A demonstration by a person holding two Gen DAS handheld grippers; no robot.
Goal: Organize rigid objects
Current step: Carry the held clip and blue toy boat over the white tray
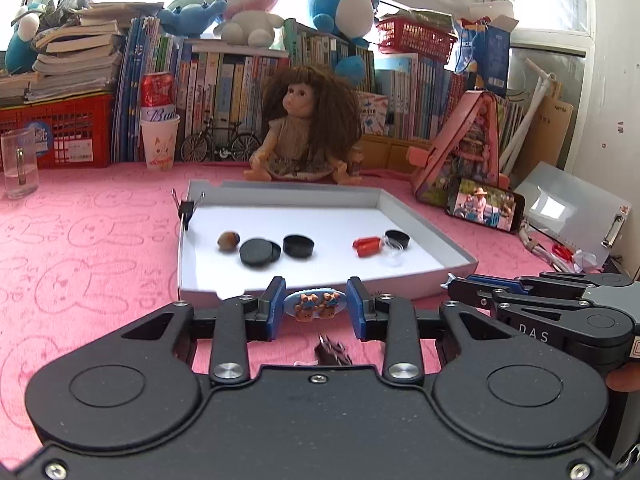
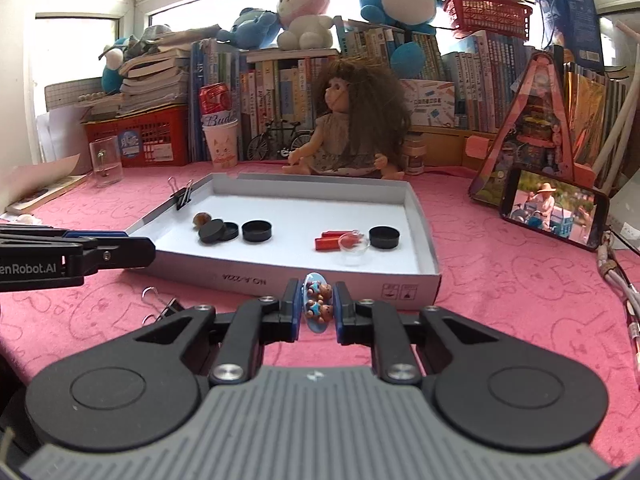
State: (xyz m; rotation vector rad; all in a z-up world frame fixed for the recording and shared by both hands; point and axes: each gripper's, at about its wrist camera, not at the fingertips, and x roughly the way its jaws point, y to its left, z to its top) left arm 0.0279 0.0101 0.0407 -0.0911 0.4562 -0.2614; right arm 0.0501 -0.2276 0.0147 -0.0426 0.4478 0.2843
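A blue oval bear badge (image 1: 316,303) lies between the blue pads of my left gripper (image 1: 316,309), which stands wide around it with gaps on both sides. In the right wrist view the right gripper (image 2: 317,307) is shut on a bear badge (image 2: 318,303), held upright just before the tray's near wall. The white tray (image 1: 436,236) (image 2: 420,216) holds a brown nut (image 1: 228,241), black round lids (image 1: 259,252) (image 2: 257,231), red tubes (image 1: 367,246) (image 2: 330,241) and a clear dish (image 2: 354,245). Whether both views show one badge I cannot tell.
A doll (image 1: 308,128) sits behind the tray. A binder clip (image 1: 187,210) grips the tray's left rim; another clip (image 2: 164,309) lies on the pink cloth. A phone (image 2: 554,212), a glass (image 1: 19,164), books and plush toys stand around.
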